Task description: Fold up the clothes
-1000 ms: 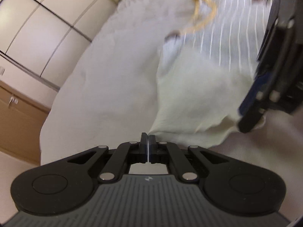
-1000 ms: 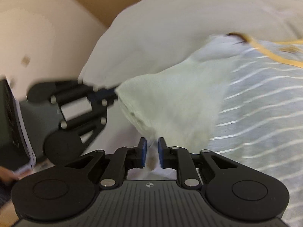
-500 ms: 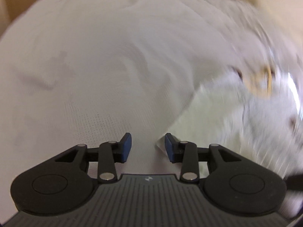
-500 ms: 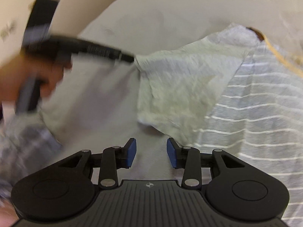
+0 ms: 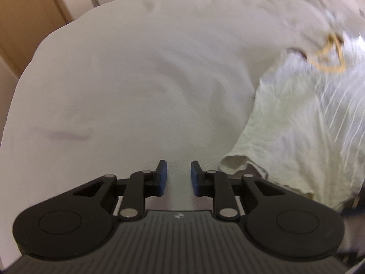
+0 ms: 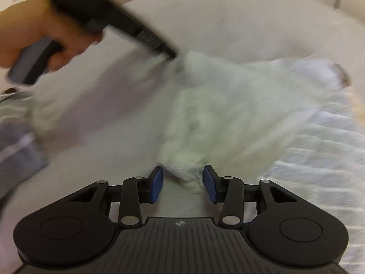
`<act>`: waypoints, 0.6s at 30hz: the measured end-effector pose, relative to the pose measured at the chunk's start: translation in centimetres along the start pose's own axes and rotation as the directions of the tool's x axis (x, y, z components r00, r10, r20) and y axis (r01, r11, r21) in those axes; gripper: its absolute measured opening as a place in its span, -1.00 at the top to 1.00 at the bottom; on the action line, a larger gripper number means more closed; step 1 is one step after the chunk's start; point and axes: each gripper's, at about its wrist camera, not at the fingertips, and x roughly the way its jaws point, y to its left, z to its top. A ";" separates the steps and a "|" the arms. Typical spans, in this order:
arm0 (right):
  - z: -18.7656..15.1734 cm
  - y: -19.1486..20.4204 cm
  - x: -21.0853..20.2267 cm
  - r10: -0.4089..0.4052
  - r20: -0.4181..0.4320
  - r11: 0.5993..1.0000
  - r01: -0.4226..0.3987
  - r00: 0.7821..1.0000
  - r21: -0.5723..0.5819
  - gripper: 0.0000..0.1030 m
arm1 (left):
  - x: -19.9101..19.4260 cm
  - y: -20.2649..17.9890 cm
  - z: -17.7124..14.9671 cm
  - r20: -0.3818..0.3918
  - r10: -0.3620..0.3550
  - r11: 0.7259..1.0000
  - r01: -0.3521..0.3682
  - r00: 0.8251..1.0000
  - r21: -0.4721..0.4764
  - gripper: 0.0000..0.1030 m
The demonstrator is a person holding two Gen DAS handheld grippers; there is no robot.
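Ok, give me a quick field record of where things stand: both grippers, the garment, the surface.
left gripper: jaws open, empty, over bare sheet beside the sleeve
right gripper: jaws open, cloth edge between them, not clamped
garment: cream striped shirt with yellow neck trim, lying flat
sleeve: spread outward, cuff near left gripper
surface: white bed sheet, lightly wrinkled
image quality: right wrist view motion-blurred

No readable text, labels or numbers anywhere.

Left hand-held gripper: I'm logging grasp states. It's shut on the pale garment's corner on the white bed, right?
Not quite. In the left wrist view the left hand-held gripper is open, with only the white bed between its fingers; the pale garment lies just right of it.
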 end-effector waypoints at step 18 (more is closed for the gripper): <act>-0.7 2.0 -2.2 -0.055 0.062 0.997 0.058 0.997 -0.048 0.01 | 3.4 5.9 -2.4 0.134 -0.483 0.622 0.446 0.866 -0.643 0.40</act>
